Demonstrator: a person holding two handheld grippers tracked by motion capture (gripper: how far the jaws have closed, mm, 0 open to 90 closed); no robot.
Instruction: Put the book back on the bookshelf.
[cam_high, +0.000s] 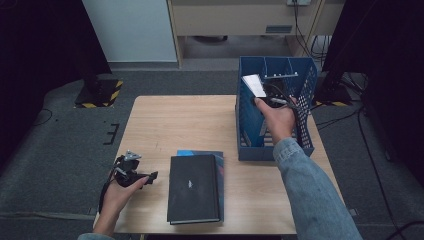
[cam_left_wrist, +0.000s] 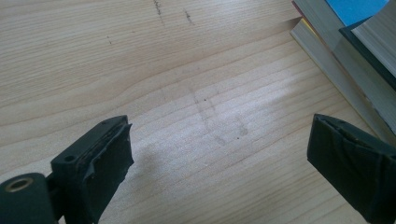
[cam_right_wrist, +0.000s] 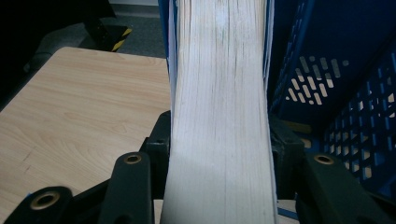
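Book (cam_right_wrist: 219, 116) stands on edge in the blue perforated file bin (cam_high: 306, 90), page block facing the right gripper view, long axis running up and away from the jaws; its white upper corner tilts toward the worktop's left in the high view. Right gripper (cam_high: 272, 101) has its jaws on both covers, gripping the book. Light wooden worktop (cam_high: 175, 125) sits on grey carpet in a dark room. Left gripper (cam_high: 134, 175) rests low near the stacked books (cam_high: 195, 187), jaws wide apart over bare wood. The right forearm, in a denim sleeve (cam_high: 310, 195), reaches forward.
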